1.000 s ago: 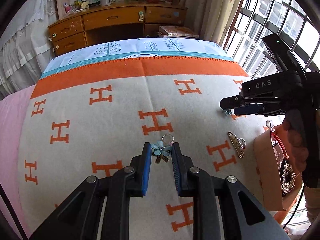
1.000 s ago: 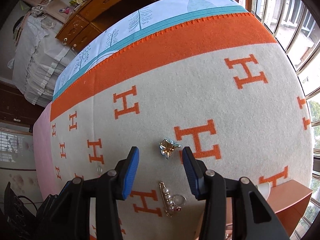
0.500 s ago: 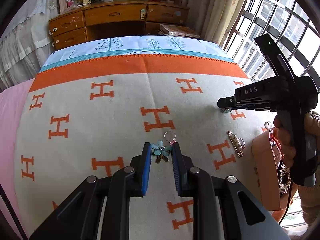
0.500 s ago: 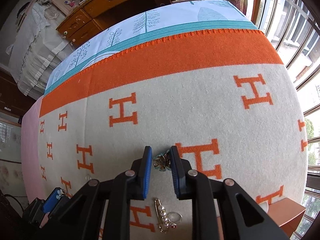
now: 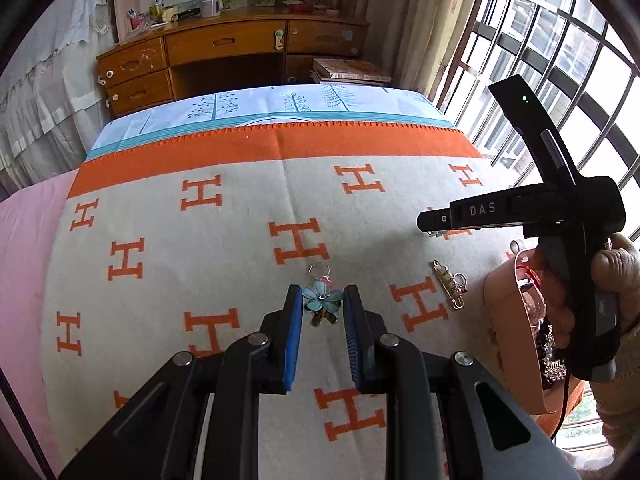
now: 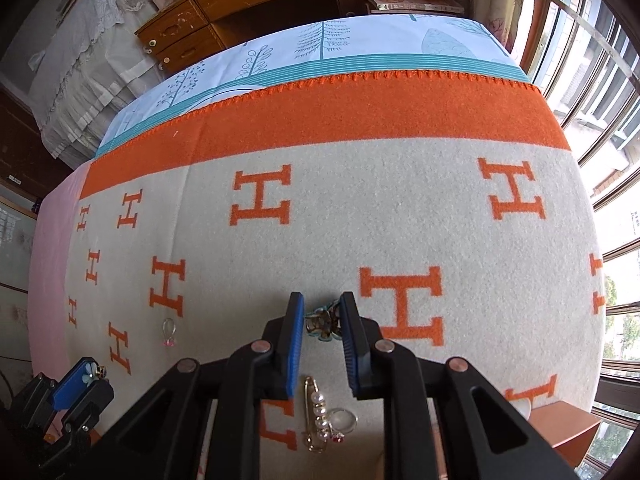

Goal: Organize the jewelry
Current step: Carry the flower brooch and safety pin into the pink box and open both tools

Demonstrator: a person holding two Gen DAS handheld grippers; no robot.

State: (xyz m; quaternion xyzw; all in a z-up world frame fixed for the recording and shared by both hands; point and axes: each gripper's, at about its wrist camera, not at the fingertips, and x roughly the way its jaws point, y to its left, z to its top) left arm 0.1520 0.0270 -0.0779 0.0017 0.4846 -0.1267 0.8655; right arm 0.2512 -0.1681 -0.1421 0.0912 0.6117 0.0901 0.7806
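Note:
My left gripper (image 5: 320, 300) is shut on a blue flower charm (image 5: 321, 298) with small brown pendants, held just above the blanket. My right gripper (image 6: 322, 318) is shut on a gold and teal brooch (image 6: 320, 322) over an orange H. The right gripper also shows in the left wrist view (image 5: 434, 222), side on. A pearl safety pin (image 6: 318, 412) with a ring lies on the blanket below the right gripper; it also shows in the left wrist view (image 5: 450, 284). A small ring with a pink bead (image 5: 319, 270) lies ahead of the left gripper.
A pink jewelry box (image 5: 516, 344) holding several pieces sits at the right edge of the bed. The blanket (image 5: 240, 248) with orange H marks covers the bed. A wooden desk (image 5: 224, 52) stands beyond the bed, and barred windows (image 5: 560, 60) are at the right.
My right gripper closed from wide open onto the gold and teal brooch. My left gripper stayed shut on the blue flower charm and rose a little.

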